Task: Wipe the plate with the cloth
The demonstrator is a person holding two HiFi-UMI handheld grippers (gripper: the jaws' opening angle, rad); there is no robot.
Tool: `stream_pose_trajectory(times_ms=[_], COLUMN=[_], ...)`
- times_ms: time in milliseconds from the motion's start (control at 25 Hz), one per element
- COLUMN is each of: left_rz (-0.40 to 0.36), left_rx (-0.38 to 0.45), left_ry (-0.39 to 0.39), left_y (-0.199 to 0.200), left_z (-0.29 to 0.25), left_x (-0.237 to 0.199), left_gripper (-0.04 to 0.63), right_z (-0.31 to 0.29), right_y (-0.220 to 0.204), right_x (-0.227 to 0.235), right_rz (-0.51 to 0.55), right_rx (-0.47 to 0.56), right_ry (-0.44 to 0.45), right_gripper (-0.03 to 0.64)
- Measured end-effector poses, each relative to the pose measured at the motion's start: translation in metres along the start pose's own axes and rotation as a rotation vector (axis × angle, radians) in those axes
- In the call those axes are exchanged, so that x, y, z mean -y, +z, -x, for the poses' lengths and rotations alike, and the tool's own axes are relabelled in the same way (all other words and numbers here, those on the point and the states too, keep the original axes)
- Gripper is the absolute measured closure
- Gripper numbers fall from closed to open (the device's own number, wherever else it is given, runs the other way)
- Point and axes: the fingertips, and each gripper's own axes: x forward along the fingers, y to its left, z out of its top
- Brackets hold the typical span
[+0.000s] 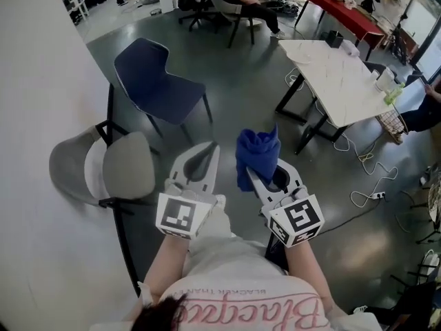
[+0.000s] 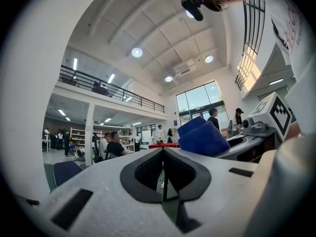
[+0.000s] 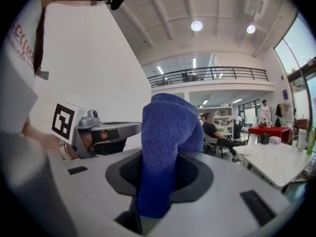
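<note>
1. Slippage: judged the main hazard for the blue cloth [image 1: 258,156], given a grip on one narrow fold only and the bulk left loose above the right gripper [image 1: 256,178].
2. Snagging: judged possible, with loose folds just beside the left gripper [image 1: 210,150].
3. Collision: judged possible with the blue chair [image 1: 160,81] or grey chair [image 1: 110,167], both low and ahead on the left.
4. Right jaws: found clamped on the cloth, one fold down between the pads, the rest bulging up and past the tips.
5. Left jaws: found pressed together, nothing between.
6. Plate: not identified in any view; white table [image 1: 337,74] noted well apart, ahead on the right.
</note>
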Motion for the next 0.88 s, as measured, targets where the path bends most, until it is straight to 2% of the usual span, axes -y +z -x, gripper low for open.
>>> stream_pose_trajectory(times_ms=[240, 560, 880], left_rz=[0.007, 0.029, 0.045], left_rx=[0.003, 0.009, 0.006], left_ry=[-0.096, -0.243, -0.343], left_y=[0.005, -0.009, -0.016], left_z=[-0.057, -0.135, -0.231], left_x=[0.034, 0.064, 0.066], left_gripper=[0.591, 0.591, 0.591], right_z=[0.024, 0.035, 0.006], right_y=[0.002, -0.013, -0.012], right_x=[0.062, 0.136, 0.219], right_rz=[-0.037, -0.083, -0.101], right_rx=[0.014, 0.0, -0.011], right_ry=[-0.117, -0.268, -0.347], right_gripper=[0.508, 0.508, 0.508])
